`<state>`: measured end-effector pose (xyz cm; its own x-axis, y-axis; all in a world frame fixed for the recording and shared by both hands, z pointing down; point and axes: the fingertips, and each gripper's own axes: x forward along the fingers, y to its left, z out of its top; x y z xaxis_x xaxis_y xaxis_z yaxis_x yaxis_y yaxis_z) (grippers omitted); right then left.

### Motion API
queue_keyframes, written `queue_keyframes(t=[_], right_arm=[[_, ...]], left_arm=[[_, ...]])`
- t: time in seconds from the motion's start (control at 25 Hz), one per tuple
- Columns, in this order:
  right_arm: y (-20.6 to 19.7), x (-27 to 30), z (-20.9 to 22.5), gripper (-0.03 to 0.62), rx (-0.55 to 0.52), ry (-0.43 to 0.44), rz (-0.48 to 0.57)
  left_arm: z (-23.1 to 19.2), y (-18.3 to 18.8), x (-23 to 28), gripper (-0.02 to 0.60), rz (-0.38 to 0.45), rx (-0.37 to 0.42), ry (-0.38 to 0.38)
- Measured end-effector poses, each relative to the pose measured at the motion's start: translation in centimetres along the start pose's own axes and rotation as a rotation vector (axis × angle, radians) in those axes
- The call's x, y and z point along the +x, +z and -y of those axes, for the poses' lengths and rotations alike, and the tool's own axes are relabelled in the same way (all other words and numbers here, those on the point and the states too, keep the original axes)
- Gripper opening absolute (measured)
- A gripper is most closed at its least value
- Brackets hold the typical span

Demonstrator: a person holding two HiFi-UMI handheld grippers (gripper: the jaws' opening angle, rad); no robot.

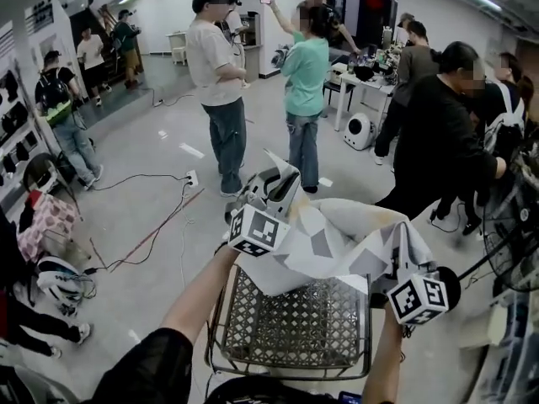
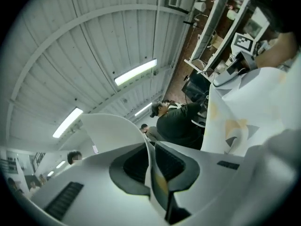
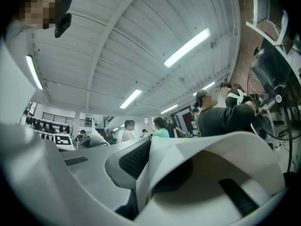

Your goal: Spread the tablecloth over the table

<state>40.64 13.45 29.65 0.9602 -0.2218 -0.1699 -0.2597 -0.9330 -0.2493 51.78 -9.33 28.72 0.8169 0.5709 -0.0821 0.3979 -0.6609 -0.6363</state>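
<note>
In the head view, a white tablecloth [image 1: 337,238] with grey geometric patches hangs bunched between my two grippers, above a wire-mesh table [image 1: 295,320]. My left gripper [image 1: 283,183] is raised at the cloth's left end and is shut on its edge. In the left gripper view the cloth's edge [image 2: 153,173] runs pinched between the jaws of the left gripper [image 2: 151,147], and the rest of it billows at the right. My right gripper [image 1: 399,259] holds the cloth's right end. In the right gripper view the cloth [image 3: 202,149] folds over one jaw of the right gripper [image 3: 148,150], clamped.
Several people stand on the grey floor beyond the table, the nearest in a green top [image 1: 305,78] and a black top [image 1: 438,141]. Cables and a power strip [image 1: 192,178] lie on the floor at left. A fan [image 1: 514,225] stands close at right, and a clothes rack [image 1: 17,133] at far left.
</note>
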Motion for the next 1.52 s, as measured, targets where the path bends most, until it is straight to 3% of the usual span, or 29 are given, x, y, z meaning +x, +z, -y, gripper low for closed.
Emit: queue_keyframes(t=[0.16,0.24,0.32,0.4,0.52,0.64,0.76,0.84,1.0,1.12,1.24,1.4,1.44,1.52], right_arm=[[4.3,1.5,-0.8,0.025,-0.025,-0.002,0.14],[3.9,1.2,-0.6,0.025,-0.009,-0.017,0.163],[2.0,0.6,0.2,0.025,0.045,-0.067,0.147],[-1.4,-0.6,1.8,0.023,0.125,-0.136,0.118],[-9.9,-3.3,5.1,0.02,0.264,-0.232,-0.012],[-17.7,-5.4,5.5,0.018,0.246,-0.215,-0.203],[-19.6,-6.6,5.5,0.018,0.286,-0.21,-0.231],[-18.8,-7.6,7.9,0.017,0.399,-0.287,-0.16],[-19.5,-10.8,13.7,0.017,0.776,-0.434,0.028],[-21.4,-14.4,15.9,0.017,1.002,-0.543,0.133],[-24.5,-18.9,19.1,0.017,1.225,-0.649,0.253],[-24.7,-21.9,21.8,0.017,1.238,-0.659,0.277],[-24.1,-22.0,22.1,0.017,1.205,-0.624,0.247],[-22.5,-21.8,21.4,0.017,1.013,-0.522,0.098]], left_arm=[[-5.0,3.1,0.6,0.048,0.086,0.041,0.122],[-5.4,1.8,-0.3,0.046,0.083,0.044,0.169],[-5.3,-0.9,-1.6,0.046,0.053,-0.02,0.198],[-4.2,-6.0,-3.5,0.049,-0.021,-0.159,0.208],[1.2,-16.3,-8.0,0.06,-0.232,-0.347,0.188],[8.5,-23.5,-13.4,0.063,-0.43,-0.488,0.16],[13.2,-27.0,-18.6,0.064,-0.551,-0.631,0.176],[14.7,-28.4,-21.1,0.06,-0.604,-0.662,0.187],[16.1,-28.4,-22.5,0.046,-0.598,-0.737,0.209],[17.3,-26.6,-22.2,0.037,-0.594,-0.727,0.204],[19.9,-25.1,-22.5,0.037,-0.604,-0.697,0.146],[23.3,-22.9,-22.6,0.037,-0.629,-0.653,0.058],[24.1,-22.1,-22.4,0.037,-0.633,-0.64,0.044],[25.1,-20.7,-22.3,0.037,-0.645,-0.626,0.032]])
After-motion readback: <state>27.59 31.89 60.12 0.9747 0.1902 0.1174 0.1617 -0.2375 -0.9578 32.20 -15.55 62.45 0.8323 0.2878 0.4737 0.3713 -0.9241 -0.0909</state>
